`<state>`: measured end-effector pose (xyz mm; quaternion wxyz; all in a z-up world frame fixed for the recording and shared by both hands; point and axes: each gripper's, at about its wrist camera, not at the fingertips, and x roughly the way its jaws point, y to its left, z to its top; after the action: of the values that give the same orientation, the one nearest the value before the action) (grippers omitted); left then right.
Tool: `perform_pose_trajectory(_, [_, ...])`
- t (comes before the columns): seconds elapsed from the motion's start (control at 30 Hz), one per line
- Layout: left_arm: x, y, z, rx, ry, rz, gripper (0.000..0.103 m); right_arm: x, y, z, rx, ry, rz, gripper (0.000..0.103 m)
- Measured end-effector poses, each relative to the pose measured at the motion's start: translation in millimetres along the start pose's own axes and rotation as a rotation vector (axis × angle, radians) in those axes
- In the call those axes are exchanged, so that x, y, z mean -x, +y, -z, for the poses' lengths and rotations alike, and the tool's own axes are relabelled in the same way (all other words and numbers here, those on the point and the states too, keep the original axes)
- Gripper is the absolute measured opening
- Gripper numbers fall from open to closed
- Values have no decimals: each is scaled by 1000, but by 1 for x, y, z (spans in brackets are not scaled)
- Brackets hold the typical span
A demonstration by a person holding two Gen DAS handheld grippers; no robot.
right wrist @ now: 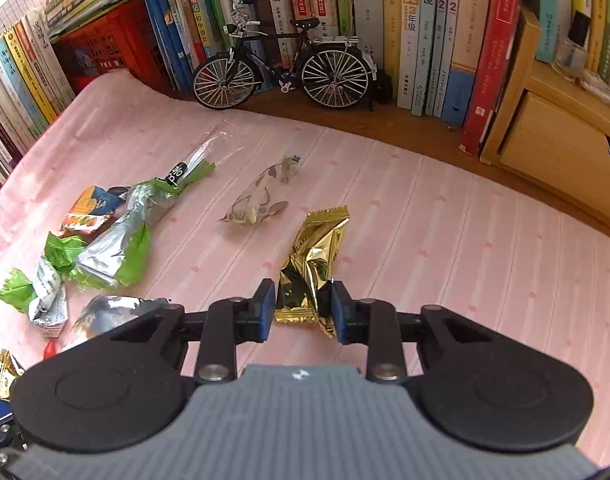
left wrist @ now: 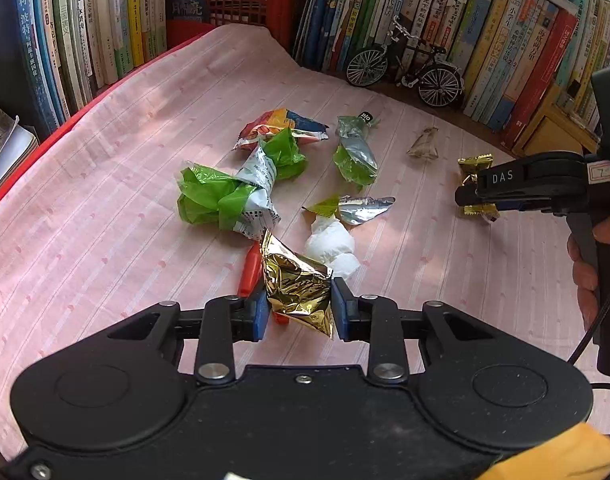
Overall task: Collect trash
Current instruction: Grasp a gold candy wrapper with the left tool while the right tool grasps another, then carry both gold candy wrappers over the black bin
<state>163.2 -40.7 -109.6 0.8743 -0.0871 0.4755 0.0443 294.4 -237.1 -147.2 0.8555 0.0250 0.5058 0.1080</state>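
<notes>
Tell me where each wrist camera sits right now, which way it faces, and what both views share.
Left wrist: behind the left gripper, facing the bookshelf over the pink cloth; its pads pinch a crumpled gold wrapper; the right-hand gripper and a hand show at right.
Right wrist: behind the right gripper, facing the model bicycle; it straddles a gold packet.
Shared: bicycle, cloth, green-silver wrappers.

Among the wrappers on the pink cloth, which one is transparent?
The small clear wrapper lying alone between the green-and-silver wrapper and the gold wrapper. The cloth shows through it; the others are opaque.
</notes>
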Motion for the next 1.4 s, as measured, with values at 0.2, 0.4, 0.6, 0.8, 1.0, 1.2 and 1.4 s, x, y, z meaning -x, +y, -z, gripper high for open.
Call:
perform_pose_trajectory(0.2, [12,-2,2,12,-14,6,30,24,-10,21,-70,-6,-44,32])
perform_pose_trajectory(0.4, [32,-4,11,10,-30,25,29,52,-8,46,-124,1,-83,32])
perform_pose_trajectory(0.6, [72,3,28,18,-54,47,29,91,9,82,-132,0,-107,32])
perform_pose_trajectory(0.8, [117,36,62,49,-60,70,29,131,37,128,-126,-7,-100,32])
perform_pose_trajectory(1.0, [171,81,106,34,-72,90,29,175,81,178,-124,-29,-93,32])
perform_pose_trajectory(1.2, [232,136,155,38,-103,129,29,219,133,227,-138,-66,-105,32])
perform_pose_trajectory(1.4, [270,179,197,19,-96,144,29,252,186,280,-126,-78,-118,32])
